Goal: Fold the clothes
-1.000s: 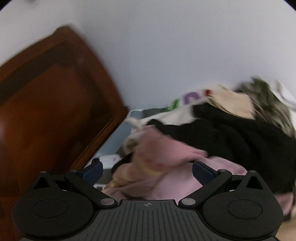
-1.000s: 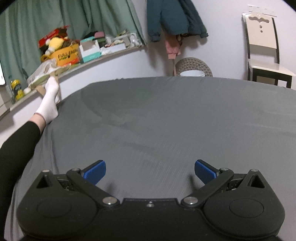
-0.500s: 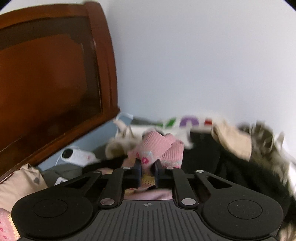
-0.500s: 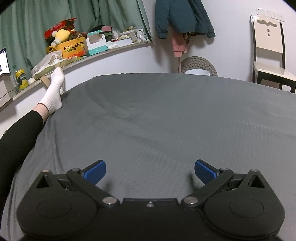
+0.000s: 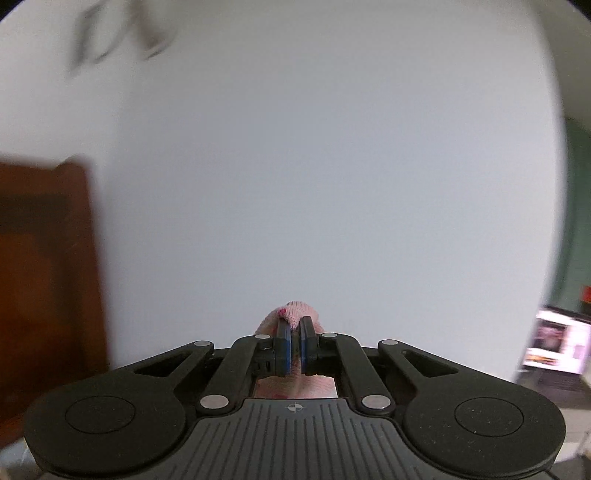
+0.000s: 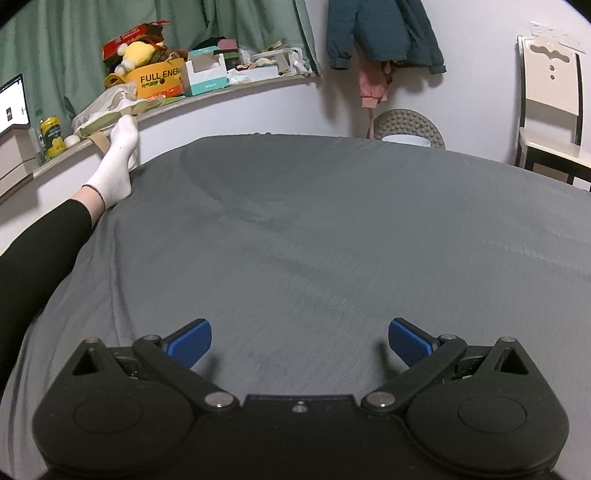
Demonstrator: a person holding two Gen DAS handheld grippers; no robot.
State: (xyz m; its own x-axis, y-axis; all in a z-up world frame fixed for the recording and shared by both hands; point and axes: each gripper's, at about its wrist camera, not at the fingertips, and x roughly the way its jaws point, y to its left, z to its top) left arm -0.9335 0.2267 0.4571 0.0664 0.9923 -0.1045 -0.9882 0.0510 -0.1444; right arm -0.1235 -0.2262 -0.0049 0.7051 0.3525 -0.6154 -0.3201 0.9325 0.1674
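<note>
My left gripper (image 5: 294,328) is shut on a pink knitted garment (image 5: 293,314). A fold of it bulges above the blue pads, and more pink fabric hangs below, seen through the gap in the gripper body. The gripper is raised and faces a bare white wall, so the rest of the garment is hidden. My right gripper (image 6: 299,341) is open with nothing between its fingers, hovering low over the grey bed sheet (image 6: 332,229).
A dark wooden headboard (image 5: 44,277) stands at the left of the left wrist view, a lit screen (image 5: 554,345) at the right. A person's leg in black with a white sock (image 6: 114,173) lies along the bed's left edge. A cluttered shelf (image 6: 192,85), hanging jackets (image 6: 380,33) and a chair (image 6: 550,96) ring the bed.
My left gripper closed on the pink garment in the clothes pile and lifted it; the pile has dropped out of view. My right gripper stayed open and edged slightly forward over the sheet.
</note>
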